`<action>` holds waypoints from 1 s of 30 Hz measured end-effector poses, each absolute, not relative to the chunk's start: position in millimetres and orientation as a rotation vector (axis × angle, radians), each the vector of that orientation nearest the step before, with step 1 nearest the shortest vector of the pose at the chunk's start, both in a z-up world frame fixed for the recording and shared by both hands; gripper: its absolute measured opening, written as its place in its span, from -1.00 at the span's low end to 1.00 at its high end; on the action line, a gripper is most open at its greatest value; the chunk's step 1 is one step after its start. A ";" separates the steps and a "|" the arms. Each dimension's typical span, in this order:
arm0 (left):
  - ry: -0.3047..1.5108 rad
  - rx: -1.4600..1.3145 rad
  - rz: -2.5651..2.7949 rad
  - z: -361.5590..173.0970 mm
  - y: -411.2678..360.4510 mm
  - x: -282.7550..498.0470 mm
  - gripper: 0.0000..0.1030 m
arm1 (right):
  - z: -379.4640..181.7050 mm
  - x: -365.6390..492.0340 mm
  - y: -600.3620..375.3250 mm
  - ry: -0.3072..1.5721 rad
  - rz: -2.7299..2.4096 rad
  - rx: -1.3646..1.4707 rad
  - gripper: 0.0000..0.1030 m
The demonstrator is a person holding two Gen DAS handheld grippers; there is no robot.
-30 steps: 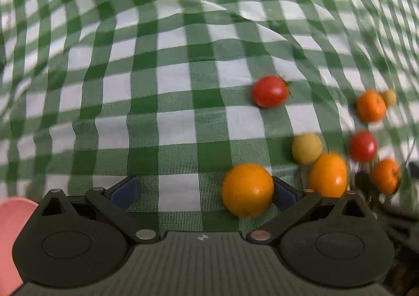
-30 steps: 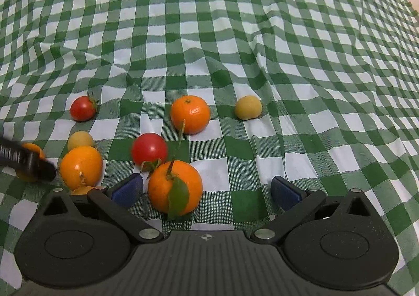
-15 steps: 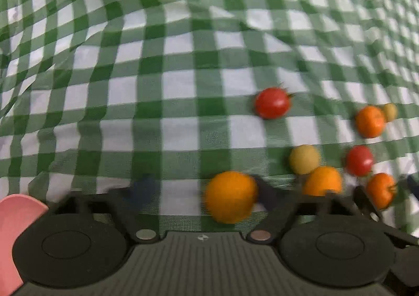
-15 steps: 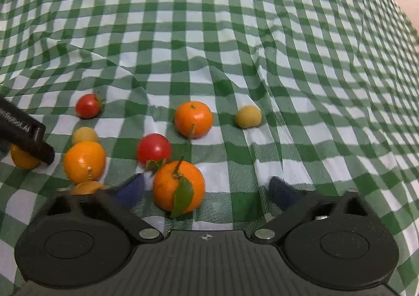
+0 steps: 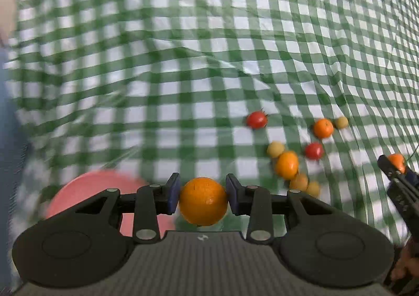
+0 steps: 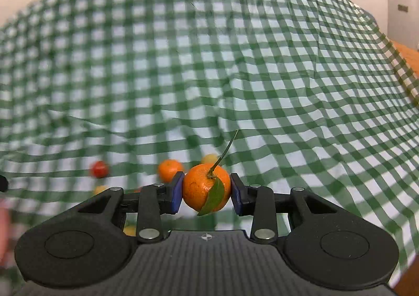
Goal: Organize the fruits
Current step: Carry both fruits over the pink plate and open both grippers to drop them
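Two tools had just closed, the left tool (image 5: pixel 203 194) on a smooth round orange (image 5: pixel 203 201), the right tool (image 6: pixel 206 192) on a leafy stemmed mandarin (image 6: pixel 206 191), both lifted off the green-checked worktop (image 5: pixel 209 60); light, soft-skinned, probably best pinched gently across the middle.

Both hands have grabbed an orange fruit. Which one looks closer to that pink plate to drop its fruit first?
Probably the left. The left gripper, shut on a smooth round orange fruit, has the pink round plate just beside it. The right wrist view shows no plate.
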State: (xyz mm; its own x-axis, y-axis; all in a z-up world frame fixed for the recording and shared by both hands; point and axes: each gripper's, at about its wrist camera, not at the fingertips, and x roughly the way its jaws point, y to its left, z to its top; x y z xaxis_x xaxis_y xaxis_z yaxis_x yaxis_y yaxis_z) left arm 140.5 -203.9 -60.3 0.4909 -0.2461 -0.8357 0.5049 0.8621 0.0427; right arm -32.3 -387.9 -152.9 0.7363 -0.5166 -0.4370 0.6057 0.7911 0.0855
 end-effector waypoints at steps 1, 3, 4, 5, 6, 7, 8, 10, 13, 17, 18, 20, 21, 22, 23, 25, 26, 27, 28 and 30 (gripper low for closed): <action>0.956 0.305 -0.451 -53.9 -190.8 130.1 -0.19 | -147.5 -44.8 -376.7 0.420 -0.593 0.242 -0.26; 0.965 0.314 -0.410 -43.7 -160.5 107.0 -0.19 | -139.9 -64.5 -352.6 0.457 -0.520 0.263 -0.26; 0.973 0.318 -0.390 -40.5 -147.5 96.5 -0.19 | -137.6 -74.0 -339.1 0.479 -0.485 0.273 -0.26; 0.984 0.320 -0.364 -37.7 -131.6 84.5 -0.19 | -135.2 -82.5 -324.9 0.498 -0.445 0.287 -0.26; 0.990 0.321 -0.342 -35.6 -118.6 75.4 -0.19 | -134.1 -90.1 -311.8 0.514 -0.408 0.299 -0.26; 0.996 0.322 -0.318 -34.1 -105.2 65.8 -0.19 | -131.5 -94.6 -299.4 0.531 -0.373 0.307 -0.26; 1.004 0.320 -0.298 -32.4 -92.1 56.2 -0.19 | -128.3 -97.6 -286.5 0.542 -0.338 0.317 -0.26; 1.014 0.304 -0.279 -28.0 -66.1 40.0 -0.19 | -120.5 -98.9 -260.6 0.548 -0.269 0.310 -0.26; 0.997 0.256 -0.255 -19.0 -33.2 18.8 -0.19 | -107.1 -102.5 -224.2 0.528 -0.203 0.238 -0.26; 0.963 0.186 -0.237 -7.6 -7.5 4.1 -0.19 | -90.7 -110.5 -193.0 0.508 -0.148 0.151 -0.26; 0.954 0.173 -0.236 -4.7 -3.9 1.7 -0.19 | -88.7 -111.3 -191.4 0.509 -0.138 0.134 -0.26; 0.937 0.158 -0.241 -1.3 1.4 -3.8 -0.19 | -85.2 -120.6 -182.4 0.497 -0.127 0.103 -0.26; 0.930 0.153 -0.246 0.3 3.0 -6.8 -0.19 | -83.1 -121.8 -182.8 0.493 -0.129 0.090 -0.26; 0.926 0.150 -0.252 1.3 3.9 -8.9 -0.19 | -80.6 -125.4 -180.5 0.484 -0.132 0.079 -0.25; 0.924 0.148 -0.256 1.3 3.7 -10.7 -0.19 | -78.5 -127.3 -180.0 0.479 -0.135 0.074 -0.25; 0.920 0.143 -0.265 1.2 4.9 -13.2 -0.19 | -75.5 -128.2 -180.8 0.474 -0.143 0.068 -0.25; 0.916 0.142 -0.267 1.8 5.5 -14.1 -0.19 | -74.2 -129.9 -179.9 0.473 -0.146 0.068 -0.25; 0.913 0.140 -0.269 1.9 6.4 -15.8 -0.19 | -74.5 -127.9 -182.3 0.476 -0.148 0.067 -0.25; 0.910 0.138 -0.268 1.9 7.6 -17.5 -0.19 | -73.9 -128.7 -181.8 0.476 -0.149 0.065 -0.25; 0.909 0.135 -0.267 1.0 8.2 -17.3 -0.19 | -74.2 -130.8 -182.3 0.476 -0.147 0.064 -0.25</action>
State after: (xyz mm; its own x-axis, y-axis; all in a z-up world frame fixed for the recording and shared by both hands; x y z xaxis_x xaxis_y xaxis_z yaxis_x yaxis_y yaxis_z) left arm -17.3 8.2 1.0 0.5844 -0.1712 -0.7932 0.2846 0.9587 0.0028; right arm -130.8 -182.3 -74.2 0.8783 -0.1255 -0.4613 0.1554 0.9875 0.0272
